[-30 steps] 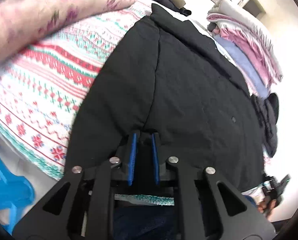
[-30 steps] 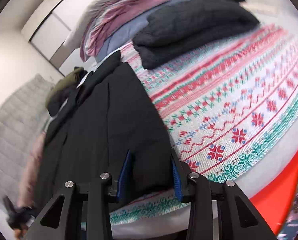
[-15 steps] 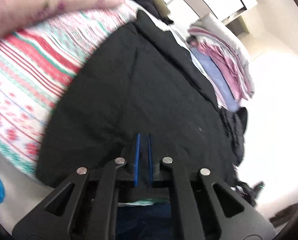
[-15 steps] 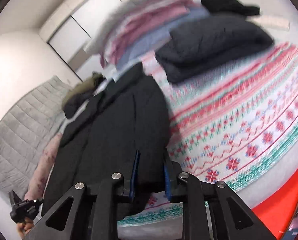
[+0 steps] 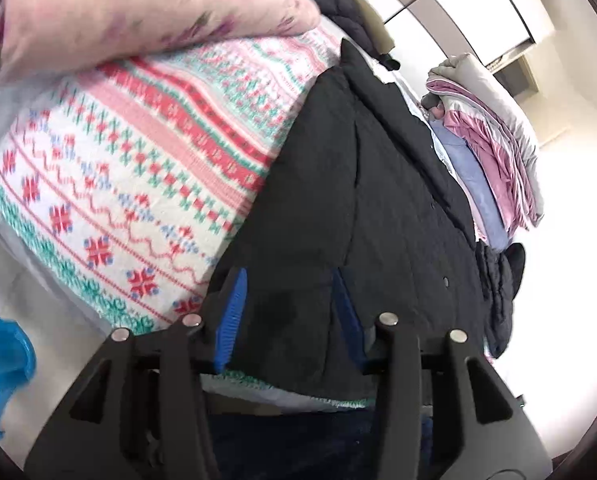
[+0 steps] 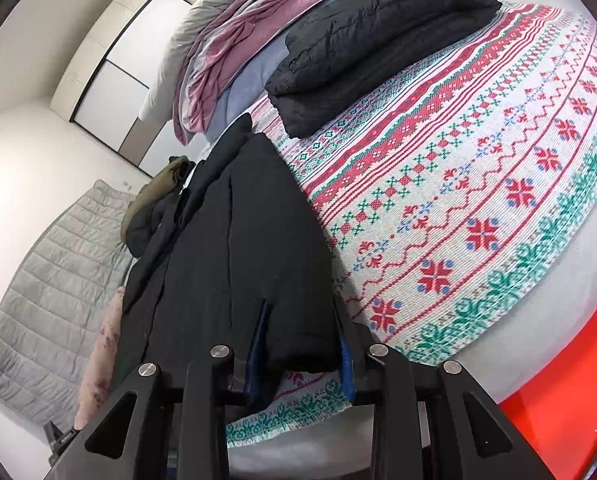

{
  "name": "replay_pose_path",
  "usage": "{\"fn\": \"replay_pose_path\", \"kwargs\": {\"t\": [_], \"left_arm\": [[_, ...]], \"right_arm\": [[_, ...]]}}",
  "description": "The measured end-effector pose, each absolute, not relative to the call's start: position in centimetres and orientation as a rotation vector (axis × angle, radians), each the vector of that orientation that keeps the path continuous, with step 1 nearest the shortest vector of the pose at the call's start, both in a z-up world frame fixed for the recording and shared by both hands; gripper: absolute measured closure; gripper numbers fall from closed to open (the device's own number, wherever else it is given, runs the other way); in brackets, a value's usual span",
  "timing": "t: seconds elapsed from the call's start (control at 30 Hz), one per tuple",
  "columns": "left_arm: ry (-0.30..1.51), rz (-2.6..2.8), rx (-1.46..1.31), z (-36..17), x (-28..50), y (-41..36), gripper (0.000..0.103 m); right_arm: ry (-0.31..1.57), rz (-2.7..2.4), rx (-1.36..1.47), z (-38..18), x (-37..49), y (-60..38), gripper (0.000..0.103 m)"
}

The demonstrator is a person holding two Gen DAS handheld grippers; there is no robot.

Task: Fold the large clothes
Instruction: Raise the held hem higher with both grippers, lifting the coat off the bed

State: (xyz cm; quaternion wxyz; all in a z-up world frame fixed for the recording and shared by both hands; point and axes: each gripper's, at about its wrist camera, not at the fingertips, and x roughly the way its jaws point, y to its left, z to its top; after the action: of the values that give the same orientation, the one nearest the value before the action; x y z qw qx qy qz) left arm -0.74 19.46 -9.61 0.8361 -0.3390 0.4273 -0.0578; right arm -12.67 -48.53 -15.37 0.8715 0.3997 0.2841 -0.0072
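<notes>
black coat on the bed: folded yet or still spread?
Spread. The black coat lies full length along the patterned blanket, collar far, hem near; no cross fold visible.

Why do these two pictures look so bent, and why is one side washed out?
Both views come through fisheye lenses, so the patterned blanket bulges and dark corners ring each picture. In the left wrist view, glare whitens the right side beyond the black coat, and the pink floral fabric at top is blurred. The right wrist view is sharper.

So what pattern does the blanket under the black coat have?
Red, green and blue snowflake bands on white blanket, clearest in the right wrist view.
</notes>
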Motion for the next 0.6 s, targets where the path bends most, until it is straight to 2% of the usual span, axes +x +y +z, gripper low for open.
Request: {"fn": "replay_pose_path", "kwargs": {"t": [0.23, 0.37, 0.53, 0.57, 0.6], "left_arm": [[0.890, -0.040, -0.642, -10.0, -1.3, 19.6, 0.056], [0.908, -0.016, -0.624, -10.7, -2.0, 20.3, 0.050], [0.892, -0.064, -0.606, -10.9, -2.3, 19.1, 0.050], [0.895, -0.062, -0.577, -10.9, -2.1, 18.7, 0.054], [0.895, -0.057, -0.551, -10.8, -1.7, 18.1, 0.072]], "right_arm": [[0.574, 0.002, 0.856, -15.3, -12.0, -48.5, 0.070], [0.563, 0.015, 0.882, -15.7, -12.4, -48.8, 0.070], [0.535, 0.030, 0.889, -15.5, -12.0, -48.3, 0.070], [0.526, 0.035, 0.887, -15.4, -12.0, -48.2, 0.070], [0.518, 0.037, 0.879, -15.3, -11.9, -48.1, 0.070]]}}
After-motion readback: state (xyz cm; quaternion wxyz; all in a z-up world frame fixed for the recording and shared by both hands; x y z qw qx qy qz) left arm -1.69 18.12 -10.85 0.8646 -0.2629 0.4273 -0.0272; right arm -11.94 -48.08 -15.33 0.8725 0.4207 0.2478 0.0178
